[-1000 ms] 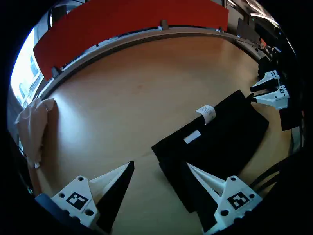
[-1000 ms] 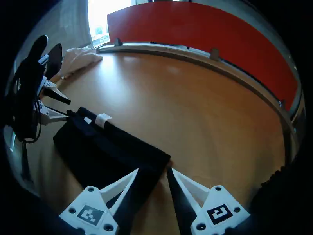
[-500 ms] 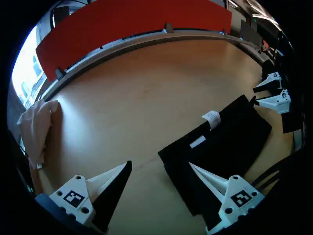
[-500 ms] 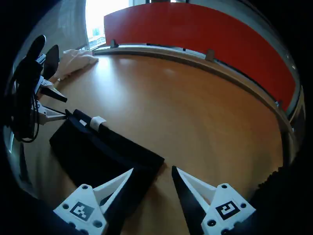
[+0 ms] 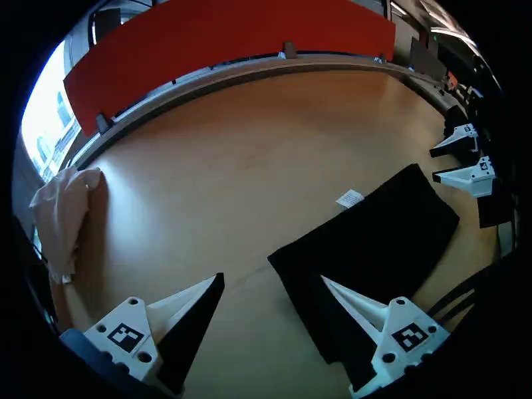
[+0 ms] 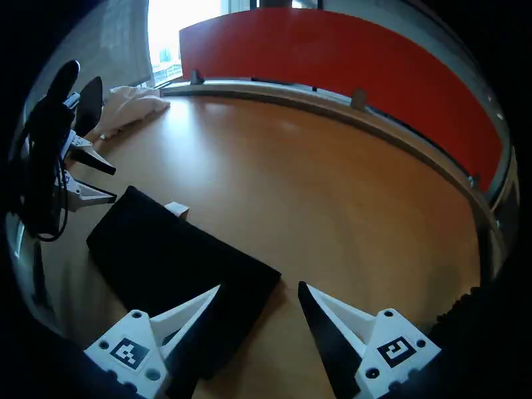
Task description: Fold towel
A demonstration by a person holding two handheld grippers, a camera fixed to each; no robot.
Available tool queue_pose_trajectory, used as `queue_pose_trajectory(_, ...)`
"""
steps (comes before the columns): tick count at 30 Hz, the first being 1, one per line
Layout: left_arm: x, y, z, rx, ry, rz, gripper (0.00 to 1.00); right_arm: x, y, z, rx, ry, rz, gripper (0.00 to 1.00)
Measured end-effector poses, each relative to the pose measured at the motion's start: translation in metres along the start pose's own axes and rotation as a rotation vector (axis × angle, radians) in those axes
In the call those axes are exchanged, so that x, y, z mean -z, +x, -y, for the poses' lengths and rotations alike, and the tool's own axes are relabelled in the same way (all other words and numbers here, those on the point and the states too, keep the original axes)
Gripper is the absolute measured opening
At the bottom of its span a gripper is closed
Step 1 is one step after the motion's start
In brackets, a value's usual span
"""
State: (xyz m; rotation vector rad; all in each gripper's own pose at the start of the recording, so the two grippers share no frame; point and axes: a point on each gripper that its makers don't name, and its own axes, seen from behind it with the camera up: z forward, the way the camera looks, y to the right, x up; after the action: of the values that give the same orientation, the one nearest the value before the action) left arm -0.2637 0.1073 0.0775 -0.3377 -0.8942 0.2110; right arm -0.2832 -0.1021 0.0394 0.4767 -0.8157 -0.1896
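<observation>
Folded black towel (image 5: 372,239) flat on surface (image 5: 219,159), long axis running from left gripper (image 5: 271,278) to right gripper (image 6: 259,286); one at each short end, fingers spread, holding nothing

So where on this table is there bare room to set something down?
Bare table between the black towel and the red divider, ending at the pale cloth. Crowded at the towel's ends, by the left gripper and right gripper.
</observation>
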Motion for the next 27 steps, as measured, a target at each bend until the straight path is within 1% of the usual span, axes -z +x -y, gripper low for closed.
queue_pose_trajectory(6, 0.008, -0.009, -0.006, 0.019, -0.009, -0.001, 0.96, 0.008, -0.007, 0.008, 0.007, 0.008, -0.001, 0.81)
queue_pose_trajectory(12, 0.019, -0.025, -0.014, 0.041, -0.012, 0.000, 0.96, 0.019, -0.021, 0.016, 0.008, 0.012, 0.003, 0.81)
queue_pose_trajectory(18, 0.029, -0.045, -0.026, 0.074, -0.021, 0.003, 0.96, 0.033, -0.037, 0.025, -0.001, 0.017, 0.003, 0.81)
queue_pose_trajectory(27, 0.044, -0.071, -0.043, 0.101, -0.026, 0.005, 0.96, 0.054, -0.059, 0.038, -0.017, 0.020, 0.004, 0.80)
